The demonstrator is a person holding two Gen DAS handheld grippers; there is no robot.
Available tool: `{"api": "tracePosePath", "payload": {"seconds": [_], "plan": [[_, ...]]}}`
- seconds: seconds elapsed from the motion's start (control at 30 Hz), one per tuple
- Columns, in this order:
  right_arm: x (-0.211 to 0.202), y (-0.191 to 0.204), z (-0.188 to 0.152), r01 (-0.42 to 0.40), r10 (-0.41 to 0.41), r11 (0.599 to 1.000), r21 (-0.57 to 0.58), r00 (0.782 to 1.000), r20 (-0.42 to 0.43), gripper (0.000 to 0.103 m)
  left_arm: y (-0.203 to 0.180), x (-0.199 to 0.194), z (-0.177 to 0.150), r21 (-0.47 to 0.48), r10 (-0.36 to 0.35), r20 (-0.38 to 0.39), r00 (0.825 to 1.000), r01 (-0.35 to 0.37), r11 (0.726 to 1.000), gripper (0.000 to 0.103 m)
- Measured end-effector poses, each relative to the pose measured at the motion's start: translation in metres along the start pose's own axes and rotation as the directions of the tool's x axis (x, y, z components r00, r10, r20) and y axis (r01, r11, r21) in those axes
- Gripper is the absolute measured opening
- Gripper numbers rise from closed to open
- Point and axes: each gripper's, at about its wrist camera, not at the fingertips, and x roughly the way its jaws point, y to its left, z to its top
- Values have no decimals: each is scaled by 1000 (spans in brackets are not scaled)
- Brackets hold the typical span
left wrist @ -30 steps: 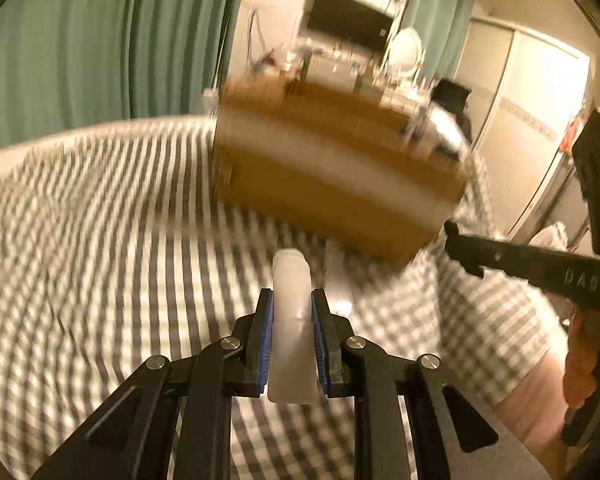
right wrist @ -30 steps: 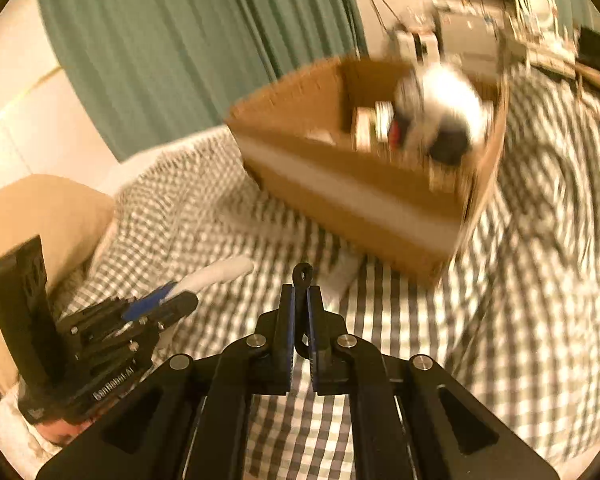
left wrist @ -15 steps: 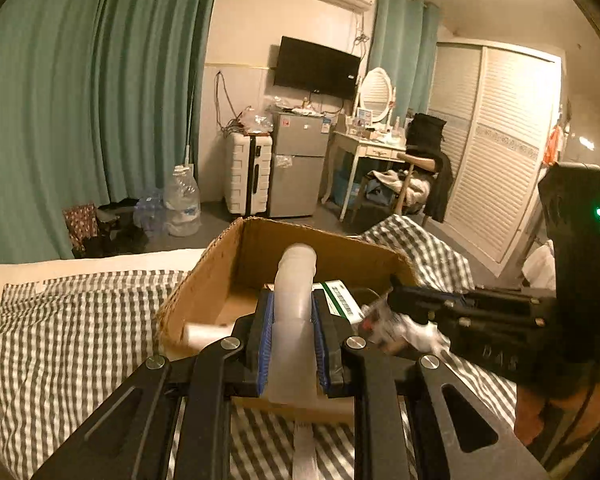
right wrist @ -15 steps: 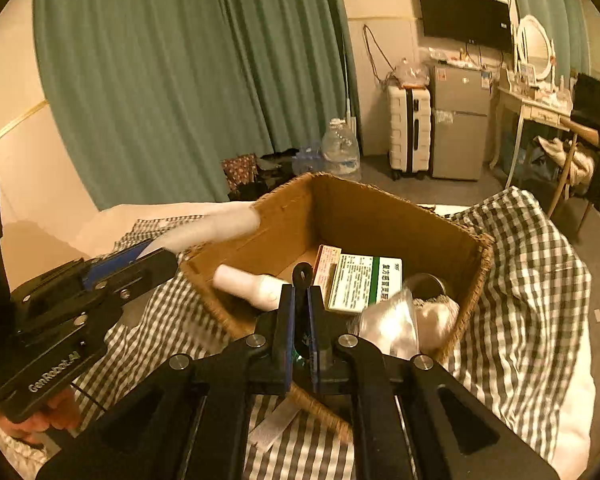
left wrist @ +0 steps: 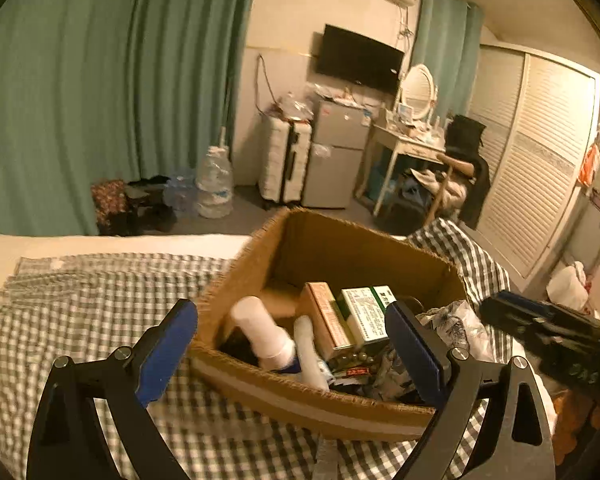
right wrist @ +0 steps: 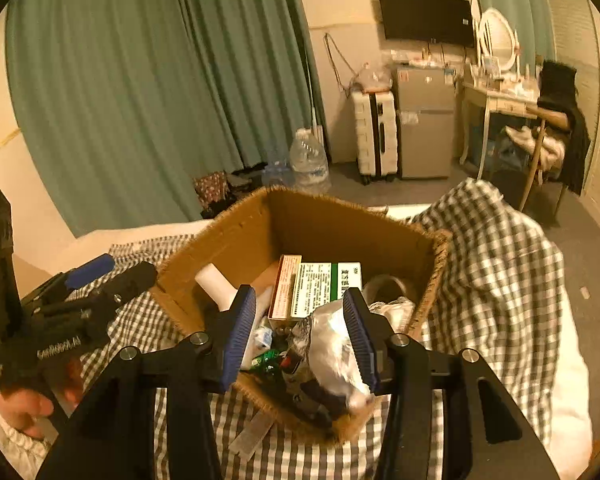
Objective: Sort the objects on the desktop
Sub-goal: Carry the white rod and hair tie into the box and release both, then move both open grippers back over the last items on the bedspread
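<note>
A brown cardboard box (left wrist: 364, 248) stands on the checked bedspread (left wrist: 80, 300); it also shows in the right wrist view (right wrist: 228, 240). Inside lie a white bottle (left wrist: 262, 332), a slim white tube (left wrist: 310, 352), an orange carton (left wrist: 326, 316), a green-and-white medicine carton (right wrist: 320, 288) and a crumpled plastic bag (right wrist: 332, 348). My left gripper (left wrist: 292, 352) is open and empty just above the box's near edge. My right gripper (right wrist: 298, 336) is open and empty over the box's near corner.
A flat pale strip (right wrist: 252, 432) lies on the bedspread in front of the box. Beyond the bed are green curtains (left wrist: 100, 100), water jugs (left wrist: 214, 188), a white suitcase (left wrist: 284, 164), a small fridge (left wrist: 336, 160) and a dressing table (left wrist: 408, 140).
My left gripper has opened and let go of the white tube, which now lies in the box. My right gripper has opened too. Both have moved closer over the box.
</note>
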Motion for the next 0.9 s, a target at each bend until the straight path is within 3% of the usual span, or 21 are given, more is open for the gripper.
{"api": "tracePosePath", "payload": {"seconds": [0.13,0.23,0.37,0.47,0.57,0.7,0.9], "plan": [[-42,13,3,6,-5,999,-33,999,42,47,11,-42,5,30,44,36,998,-45,999,98],[-70,29,2,8,-5,999,-36,997,78,56,13,-71,8,34,43,75,996,-45,998,101],[-95,46,-1,-7,11,999,-42,995,98,58,17,-103,6,87,36,109,993,-45,995,101],[-101,63,-10,-14,18,998,-53,996,92,73,22,-114,-3,131,40,104,994,-53,990,101],[-88,76,-26,-26,29,999,-44,998,63,74,32,-114,-17,134,58,91,994,-70,989,102],[-49,84,-61,-34,34,999,4,999,-31,74,54,-89,-48,143,69,19,997,-71,987,103],[19,87,-120,13,-4,998,58,990,-141,82,84,-27,-100,168,-4,-118,993,24,985,103]]}}
